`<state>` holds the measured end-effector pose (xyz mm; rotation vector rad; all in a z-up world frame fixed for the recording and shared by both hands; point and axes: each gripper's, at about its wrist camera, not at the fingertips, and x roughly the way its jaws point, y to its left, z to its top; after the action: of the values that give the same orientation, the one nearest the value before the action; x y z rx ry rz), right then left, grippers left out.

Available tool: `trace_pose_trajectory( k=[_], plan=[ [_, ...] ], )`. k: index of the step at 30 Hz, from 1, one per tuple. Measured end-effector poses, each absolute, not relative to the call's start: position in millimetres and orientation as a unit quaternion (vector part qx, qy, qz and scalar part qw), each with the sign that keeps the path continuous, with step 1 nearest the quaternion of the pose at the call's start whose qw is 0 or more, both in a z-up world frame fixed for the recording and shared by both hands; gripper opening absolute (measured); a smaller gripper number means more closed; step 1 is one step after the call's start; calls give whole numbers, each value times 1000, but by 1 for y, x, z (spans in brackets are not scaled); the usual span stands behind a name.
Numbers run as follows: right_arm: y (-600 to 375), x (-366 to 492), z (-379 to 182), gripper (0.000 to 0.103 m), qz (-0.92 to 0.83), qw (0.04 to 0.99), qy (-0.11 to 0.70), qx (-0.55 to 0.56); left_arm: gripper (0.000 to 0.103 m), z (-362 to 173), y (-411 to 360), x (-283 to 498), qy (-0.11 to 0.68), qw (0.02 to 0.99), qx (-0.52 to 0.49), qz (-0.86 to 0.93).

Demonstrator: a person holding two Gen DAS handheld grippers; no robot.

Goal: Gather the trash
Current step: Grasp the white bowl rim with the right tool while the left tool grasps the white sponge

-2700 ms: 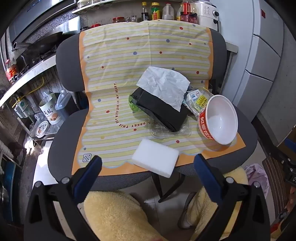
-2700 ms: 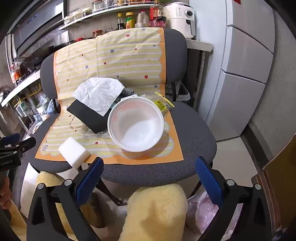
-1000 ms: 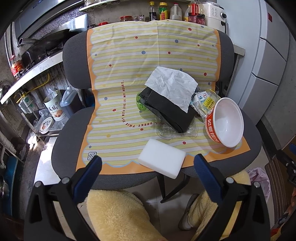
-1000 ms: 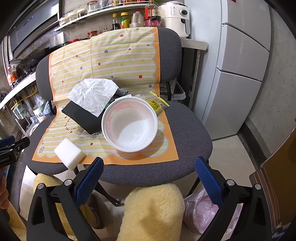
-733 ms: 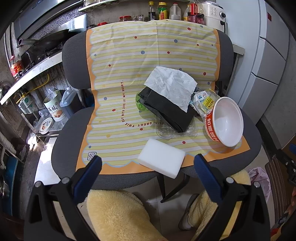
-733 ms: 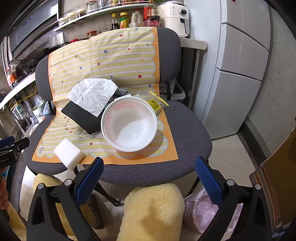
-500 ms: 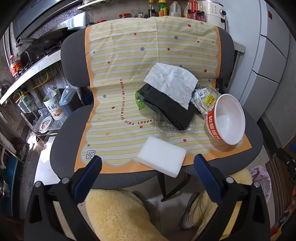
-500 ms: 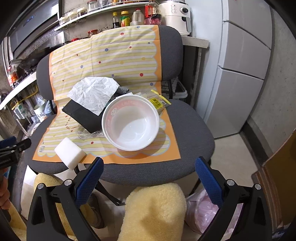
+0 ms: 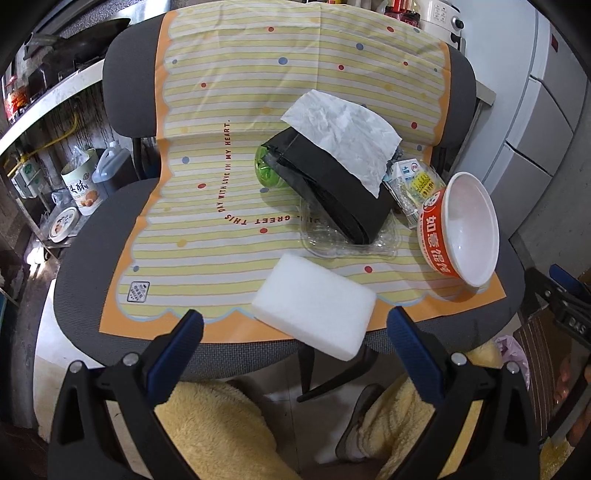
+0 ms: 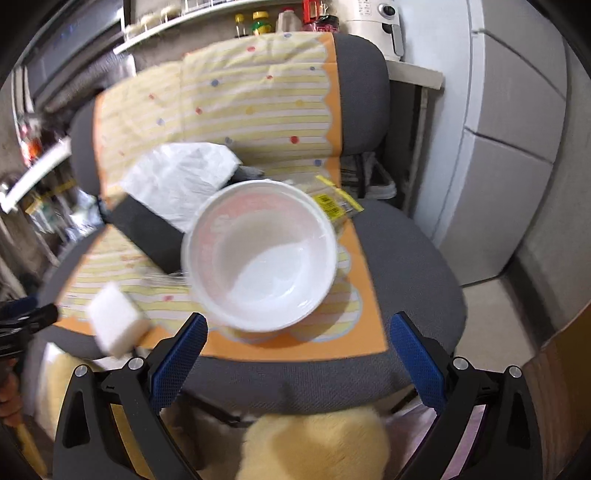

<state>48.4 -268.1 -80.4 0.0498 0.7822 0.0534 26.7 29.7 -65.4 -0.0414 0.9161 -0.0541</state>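
Note:
Trash lies on a striped yellow mat (image 9: 207, 206) over a grey office chair (image 9: 88, 236). A white foam block (image 9: 314, 301) sits at the seat's front edge. Behind it are a clear plastic tray (image 9: 351, 243), a folded black bag (image 9: 332, 184), a white crumpled tissue (image 9: 343, 129), a green plastic piece (image 9: 266, 170) and wrappers (image 9: 413, 184). A red and white noodle bowl (image 9: 461, 232) lies tilted at right; it fills the right wrist view (image 10: 260, 254). My left gripper (image 9: 293, 336) is open just before the foam block. My right gripper (image 10: 299, 339) is open just before the bowl.
A kitchen counter with jars and bottles (image 10: 258, 22) stands behind the chair. A white fridge (image 10: 517, 110) is at right. Tins and jugs (image 9: 83, 184) sit on the floor at left. A pink plastic bag (image 9: 511, 349) lies on the floor at right. Yellow fleece legs (image 9: 221, 432) are below.
Both grippers have moved closer to the chair. The foam block and the bowl look larger. The right wrist view is blurred from motion.

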Motion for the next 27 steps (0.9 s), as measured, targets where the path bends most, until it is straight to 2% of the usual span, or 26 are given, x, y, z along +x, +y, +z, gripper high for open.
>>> trace_pose_trajectory(
  k=[8, 9, 10, 11, 15, 18, 21, 24, 27],
  plan=[
    [-291, 94, -110, 91, 47, 909, 407, 72, 97, -89, 22, 53, 454, 890, 25, 14],
    [-295, 99, -115, 86, 48, 908, 408, 79, 97, -90, 20, 54, 454, 890, 31, 16],
    [-298, 102, -118, 77, 46, 907, 409, 84, 97, -90, 19, 55, 454, 890, 33, 14],
    [-301, 107, -121, 60, 42, 905, 414, 90, 97, -91, 19, 57, 456, 889, 26, 8],
    [-313, 124, -139, 58, 49, 896, 425, 123, 97, -95, 26, 59, 459, 887, -32, -23],
    [-313, 133, -146, 52, 54, 892, 429, 133, 97, -97, 25, 59, 463, 886, -21, -19],
    [-313, 138, -151, 34, 58, 882, 437, 165, 97, -95, 27, 57, 461, 887, -20, -21],
    [-309, 135, -145, 8, 62, 883, 428, 182, 97, -92, 31, 53, 456, 890, -18, -18],
    [-301, 122, -126, 6, 64, 898, 401, 170, 97, -92, 37, 49, 456, 890, -17, -14]
  ],
)
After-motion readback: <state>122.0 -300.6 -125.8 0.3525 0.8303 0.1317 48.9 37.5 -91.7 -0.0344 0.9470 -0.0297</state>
